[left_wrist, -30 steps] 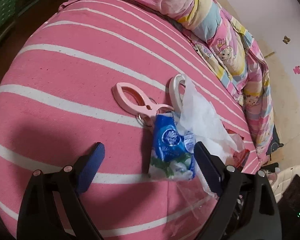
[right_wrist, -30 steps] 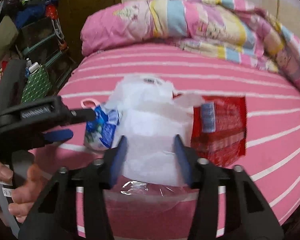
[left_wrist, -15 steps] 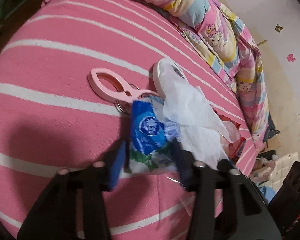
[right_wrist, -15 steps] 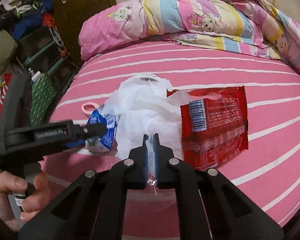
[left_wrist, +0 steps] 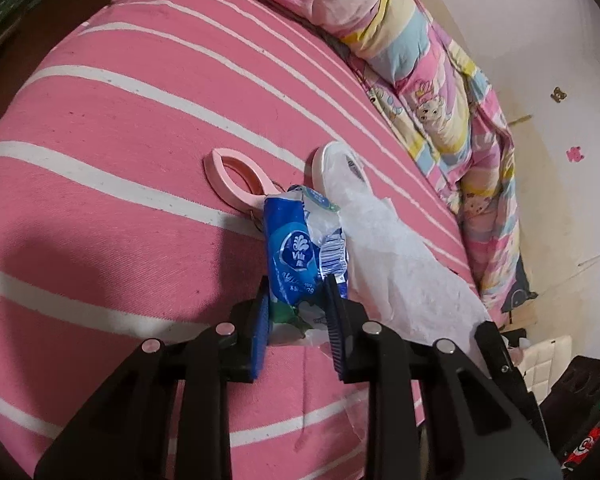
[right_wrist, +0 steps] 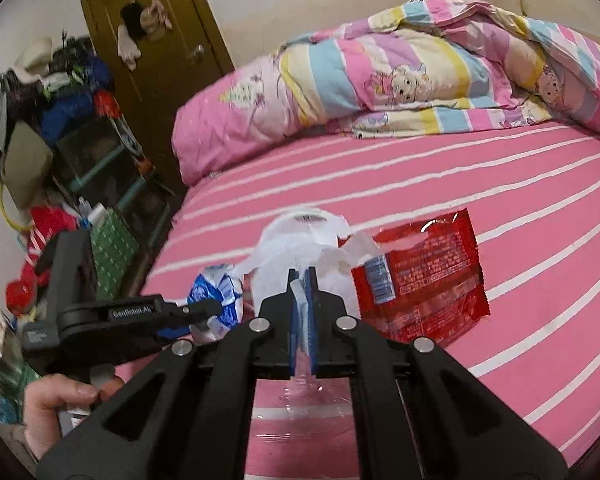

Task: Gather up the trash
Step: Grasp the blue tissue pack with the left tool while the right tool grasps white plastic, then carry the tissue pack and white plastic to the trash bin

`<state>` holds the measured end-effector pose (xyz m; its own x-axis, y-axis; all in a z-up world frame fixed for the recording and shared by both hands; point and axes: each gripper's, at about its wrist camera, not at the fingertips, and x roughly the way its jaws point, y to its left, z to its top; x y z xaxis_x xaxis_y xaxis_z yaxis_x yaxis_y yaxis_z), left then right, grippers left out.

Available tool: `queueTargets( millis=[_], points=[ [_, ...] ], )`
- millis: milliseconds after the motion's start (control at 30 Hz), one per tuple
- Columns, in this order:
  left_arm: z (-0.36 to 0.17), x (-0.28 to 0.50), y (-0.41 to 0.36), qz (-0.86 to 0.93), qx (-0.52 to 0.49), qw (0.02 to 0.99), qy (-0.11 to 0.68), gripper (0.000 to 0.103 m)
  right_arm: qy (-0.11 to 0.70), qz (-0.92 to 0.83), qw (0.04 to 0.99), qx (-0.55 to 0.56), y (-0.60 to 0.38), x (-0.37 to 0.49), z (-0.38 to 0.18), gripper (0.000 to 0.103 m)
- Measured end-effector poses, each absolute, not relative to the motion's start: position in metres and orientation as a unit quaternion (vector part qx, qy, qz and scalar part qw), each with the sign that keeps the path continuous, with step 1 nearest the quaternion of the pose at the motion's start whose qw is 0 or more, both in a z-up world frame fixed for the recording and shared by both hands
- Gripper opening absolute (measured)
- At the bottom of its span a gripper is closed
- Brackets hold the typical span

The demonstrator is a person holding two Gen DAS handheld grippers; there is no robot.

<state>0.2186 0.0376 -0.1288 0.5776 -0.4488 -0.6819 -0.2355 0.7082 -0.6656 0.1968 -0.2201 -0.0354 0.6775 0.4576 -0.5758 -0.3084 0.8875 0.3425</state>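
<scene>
Crumpled blue-and-white tissue packet (left_wrist: 296, 264) lies on the pink striped bedsheet (left_wrist: 112, 128), its near end pinched in the left gripper (left_wrist: 296, 304), fingers narrowly apart. Right gripper (right_wrist: 303, 280) is clamped on the thin white plastic bag (right_wrist: 296, 240), just beside the flat red snack wrapper (right_wrist: 420, 276). Pink plastic clip (left_wrist: 236, 180) is partly hidden behind the packet.

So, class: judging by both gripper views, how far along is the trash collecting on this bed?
Nothing looks collected yet. In hand: the left gripper is shut on the blue tissue packet, and the right gripper pinches the white plastic bag. Left: the red wrapper lies untouched on the bed; no bin is visible.
</scene>
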Motion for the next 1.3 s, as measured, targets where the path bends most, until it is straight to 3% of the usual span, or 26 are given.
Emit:
queueTargets(
  millis=[400,600,967,1300],
  points=[
    [-0.086,0.17,0.058,-0.071,-0.381,0.836,0.389,0.022,0.282,0.267,0.872,0.297,-0.261,0.167,0.0,0.004],
    [-0.063,0.133,0.054,-0.072,-0.378,0.852,0.356,0.022,0.267,0.274,0.863,0.329,-0.28,0.126,0.024,0.005],
    [-0.009,0.049,-0.002,-0.157,-0.343,0.859,0.347,0.022,0.256,0.241,0.894,0.279,-0.315,0.012,0.07,0.006],
    [-0.015,-0.005,-0.088,-0.265,-0.327,0.806,0.415,0.022,0.281,0.163,0.918,0.227,-0.353,-0.084,0.053,0.006]
  ],
)
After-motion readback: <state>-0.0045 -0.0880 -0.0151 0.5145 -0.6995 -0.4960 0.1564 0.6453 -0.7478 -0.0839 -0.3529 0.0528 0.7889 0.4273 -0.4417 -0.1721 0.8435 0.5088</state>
